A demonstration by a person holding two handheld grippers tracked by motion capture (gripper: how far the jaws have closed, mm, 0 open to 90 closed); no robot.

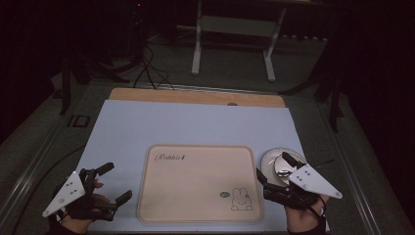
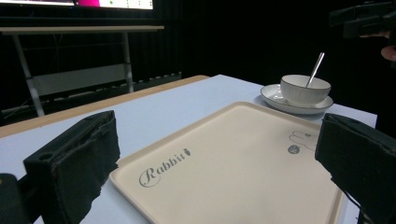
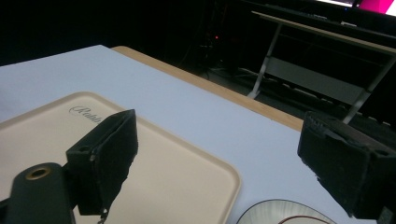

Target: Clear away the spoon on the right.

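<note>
Seen from above: a counter [image 1: 195,97] covered by a pale blue mat [image 1: 195,125]. Centred near the front edge, a beige tray [image 1: 198,182], lettered "Rabbit" at upper left, with a rabbit drawing at lower right. Just right of the tray, a white saucer [image 1: 268,157] carrying a bowl [image 1: 280,166]. Above that bowl, the right gripper [image 1: 274,171], jaws spread apart. Left of the tray, near the mat's corner, the left gripper [image 1: 116,182], jaws likewise spread, pointing toward the tray.

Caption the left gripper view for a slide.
Open left claw frames a beige rectangular plastic tray; beyond it, a white ceramic bowl with a metal spoon on a saucer.
</note>
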